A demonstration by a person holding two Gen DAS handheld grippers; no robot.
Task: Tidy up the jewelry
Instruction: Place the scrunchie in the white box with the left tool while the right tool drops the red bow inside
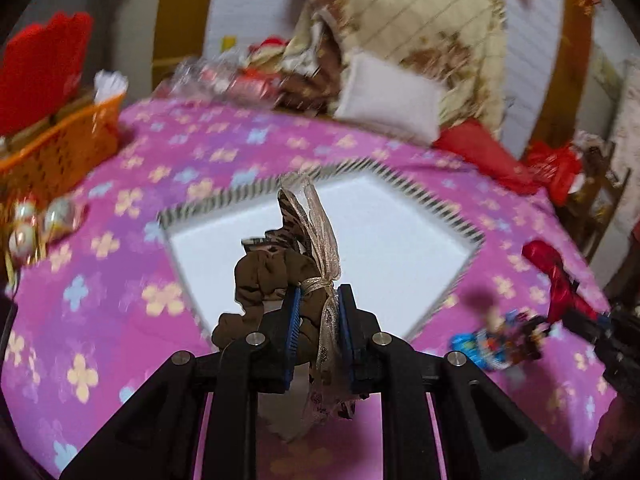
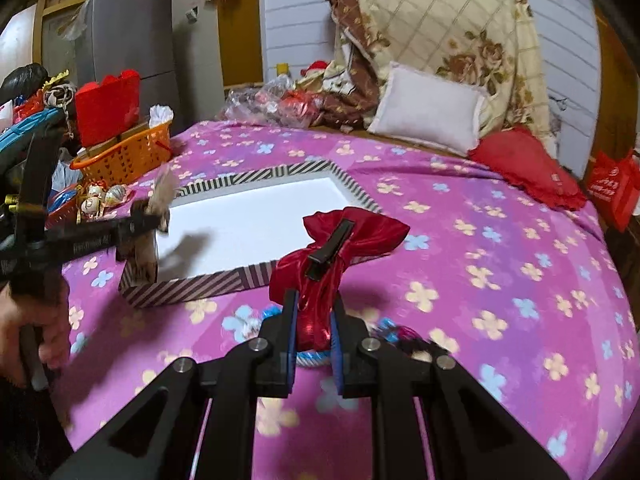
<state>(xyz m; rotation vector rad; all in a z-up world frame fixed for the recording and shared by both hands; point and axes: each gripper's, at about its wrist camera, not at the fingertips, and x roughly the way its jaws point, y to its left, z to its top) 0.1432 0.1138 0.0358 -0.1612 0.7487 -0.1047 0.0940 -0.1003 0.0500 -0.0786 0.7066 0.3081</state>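
Observation:
My left gripper (image 1: pixel 318 296) is shut on a brown scrunchie with a sheer leopard-print bow (image 1: pixel 292 248), held above the near edge of a striped box with a white inside (image 1: pixel 384 232). My right gripper (image 2: pixel 314 312) is shut on a red satin bow hair clip (image 2: pixel 340 240), held over the bedspread just in front of the box (image 2: pixel 256 216). The left gripper with its scrunchie (image 2: pixel 160 200) shows at the box's left corner in the right wrist view. The right gripper and red bow (image 1: pixel 556 276) show at the right in the left wrist view. A small pile of blue and mixed hair accessories (image 1: pixel 496 344) lies on the bedspread.
A pink floral bedspread (image 2: pixel 500 260) covers the bed. An orange basket (image 2: pixel 128 152) and shiny round ornaments (image 2: pixel 100 198) sit at the left. A white pillow (image 2: pixel 428 112), a red cushion (image 2: pixel 528 168) and a folded quilt lie at the back.

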